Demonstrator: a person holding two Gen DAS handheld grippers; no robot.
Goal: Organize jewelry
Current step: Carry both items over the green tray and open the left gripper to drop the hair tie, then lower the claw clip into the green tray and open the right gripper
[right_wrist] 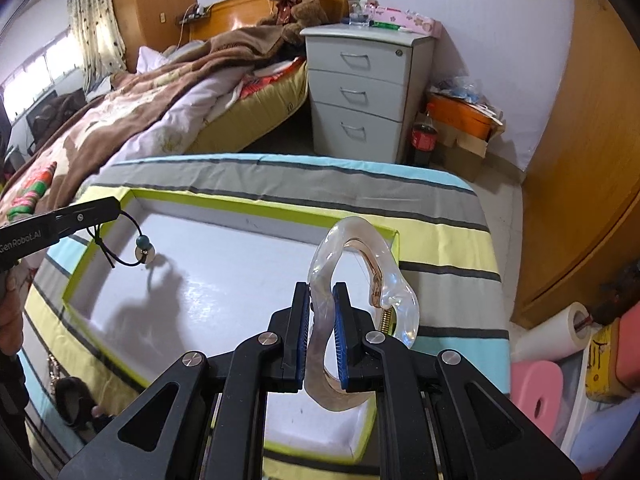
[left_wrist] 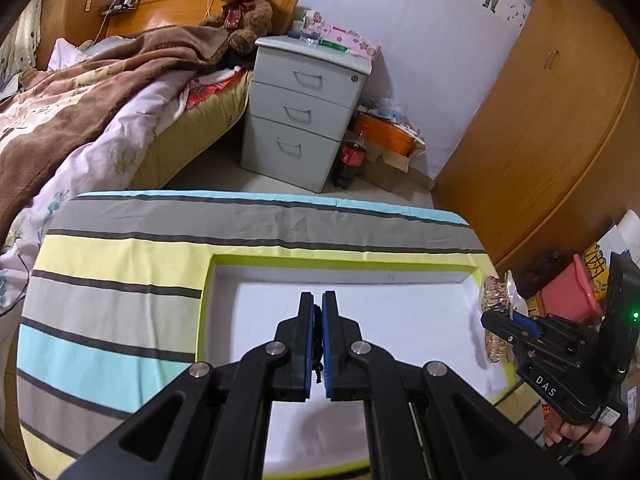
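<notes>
Hand-held gripper (right_wrist: 322,334) clamping hair claw (right_wrist: 360,280), upright

The left gripper (left_wrist: 318,312) points down and away, and its two black arms spread wide near the camera. Its blue pads (left_wrist: 329,320) are pressed almost together, pinching a thin black cord. The right gripper (right_wrist: 322,304) points down too. Its pads (right_wrist: 340,332) squeeze a clear hair clip. A hand (left_wrist: 576,434) holds the right gripper's handle, far right.

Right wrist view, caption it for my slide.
Right tool clamps a clear hair claw above the white tray.
</notes>
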